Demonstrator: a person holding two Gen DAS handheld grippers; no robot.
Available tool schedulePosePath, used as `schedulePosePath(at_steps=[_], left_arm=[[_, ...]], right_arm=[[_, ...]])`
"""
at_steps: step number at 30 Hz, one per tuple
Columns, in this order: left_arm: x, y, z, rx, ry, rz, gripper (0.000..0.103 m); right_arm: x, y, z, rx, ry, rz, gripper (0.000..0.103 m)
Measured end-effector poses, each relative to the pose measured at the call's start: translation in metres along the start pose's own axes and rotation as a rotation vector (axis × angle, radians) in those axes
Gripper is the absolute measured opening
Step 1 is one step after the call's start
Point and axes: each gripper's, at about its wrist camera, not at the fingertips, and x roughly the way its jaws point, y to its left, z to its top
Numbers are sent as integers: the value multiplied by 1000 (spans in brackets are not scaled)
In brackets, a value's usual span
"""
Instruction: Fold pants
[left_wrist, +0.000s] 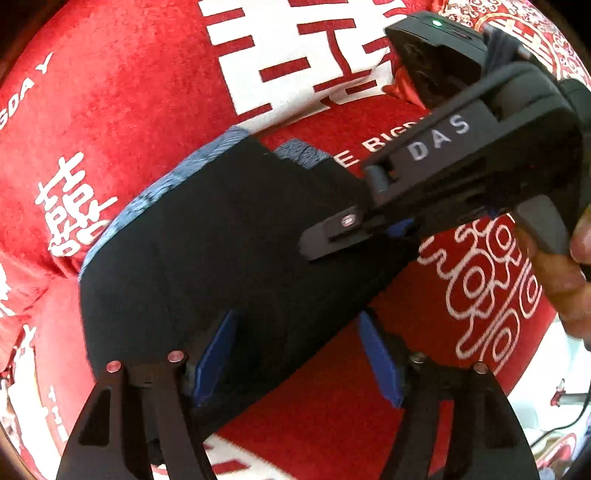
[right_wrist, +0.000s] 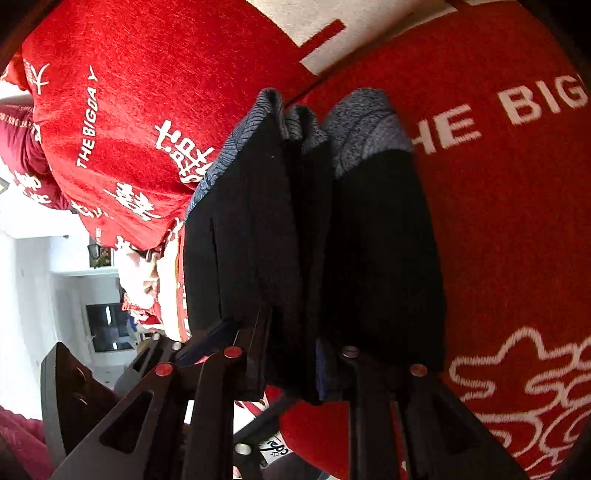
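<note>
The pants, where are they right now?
In both wrist views the black pants with a grey waistband sit mid-frame, bunched over the red blanket; the right gripper pinches them, and the left gripper's fingers straddle their near edge.

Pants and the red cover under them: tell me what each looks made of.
Pants: matte black knit, likely cotton or fleece; the grey heathered band shows ribbing.
Red cover: short-pile, velvety or chenille-like fabric with streaky nap and white woven or printed lettering.
</note>
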Motion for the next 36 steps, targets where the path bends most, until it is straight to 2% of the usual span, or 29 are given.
schedulePosePath(at_steps=[4,7,8,9,10,13,14,15,17,19,20,21,23,28,30,32,33,36], left_arm=[[-24,31,-9,-108,14,-18,70],[-37,55,-14,-161,-9,51,70],[-37,65,-16,-183,-12,88,71],[-31,75,-16,-201,-2,112,83],[-22,87,-17,-233,27,146,87],[5,114,-24,-322,82,159,87],[11,119,-26,-351,96,147,87],[16,123,-28,-384,100,125,87],[20,126,-29,-420,88,114,87],[22,125,-30,-424,85,117,88],[23,125,-30,-430,88,114,88],[24,126,-30,-439,95,108,88],[25,130,-28,-458,112,91,88],[20,120,-21,-432,109,53,88],[23,112,-19,-418,115,57,88],[30,110,-19,-422,125,72,92],[31,109,-19,-428,125,67,94],[33,110,-19,-428,131,64,95]], right_arm=[[-5,11,-9,-35,-2,-50,21],[1,29,-17,-83,-7,-83,21],[3,35,-19,-102,-12,-104,21],[0,33,-21,-112,-14,-125,21],[-1,31,-22,-108,-12,-142,21],[-9,22,-20,-53,-34,-114,25],[-12,21,-15,-39,-42,-100,30],[-16,19,-9,-22,-54,-84,44],[-17,15,7,17,-76,-38,63],[-7,8,22,39,-66,0,63],[2,3,29,59,-44,14,62],[8,0,32,73,-28,27,46],[16,4,34,61,6,1,20],[3,30,27,-25,3,-40,12],[-4,35,25,-70,3,-123,11],[-3,29,22,-119,25,-307,11],[-3,23,20,-114,35,-349,9],[-16,19,15,-54,-8,-314,13]])
